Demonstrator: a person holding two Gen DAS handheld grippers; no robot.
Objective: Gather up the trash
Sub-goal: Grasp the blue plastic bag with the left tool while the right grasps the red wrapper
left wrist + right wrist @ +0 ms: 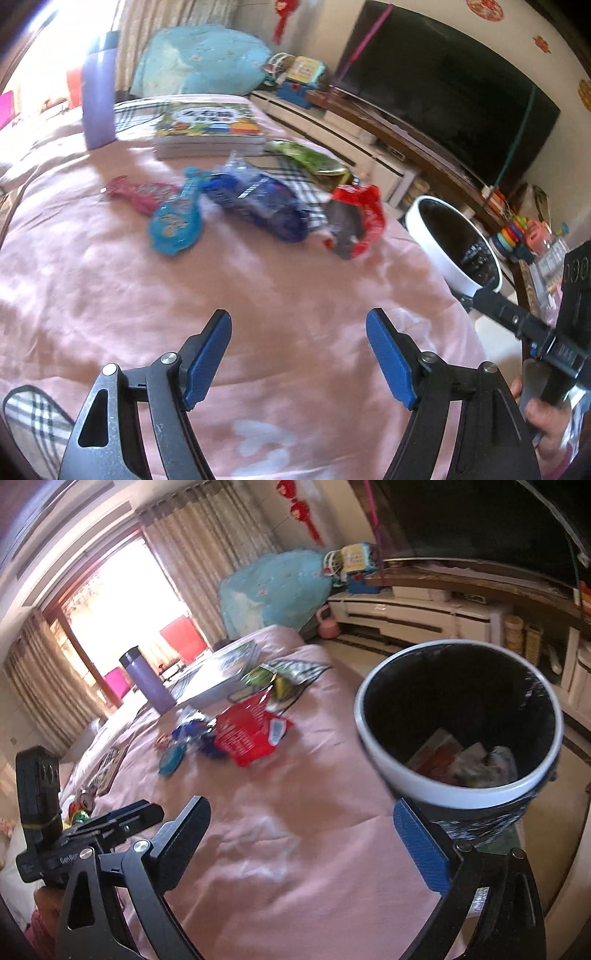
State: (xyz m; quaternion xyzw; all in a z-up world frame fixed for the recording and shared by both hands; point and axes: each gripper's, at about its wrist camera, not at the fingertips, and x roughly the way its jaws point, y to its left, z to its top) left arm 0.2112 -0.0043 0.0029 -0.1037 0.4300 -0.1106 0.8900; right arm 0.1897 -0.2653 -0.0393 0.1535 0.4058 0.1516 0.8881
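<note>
The left gripper (299,354) hovers over the near part of a table draped in a pink cloth (122,295), its blue-padded jaws standing well apart with nothing between them. The right gripper (299,849) has its jaws spread very wide and empty too, off the table's right edge; on its body I can make out the letters "GenRob", cut off by a screw, and in the left camera's view the same tool shows what may be "DAS", too blurred to be sure. The trash lies scattered toward the far half of the table: a red wrapper (354,221) nearest the right edge, a blue crinkled packet (258,206) beside it, a turquoise wrapper (175,225) just left of that, a pink wrapper (142,192) further left, and a green packet (306,157) near the far right edge on a checked cloth. Their printing is too smeared to read. Behind them sits a stack of picture books (208,129), its cover lettering blurred, and a purple flask (98,92) stands upright at the far left. A white-rimmed bin (458,720), black inside, sits just beyond the table's right edge, holding some crumpled paper.
</note>
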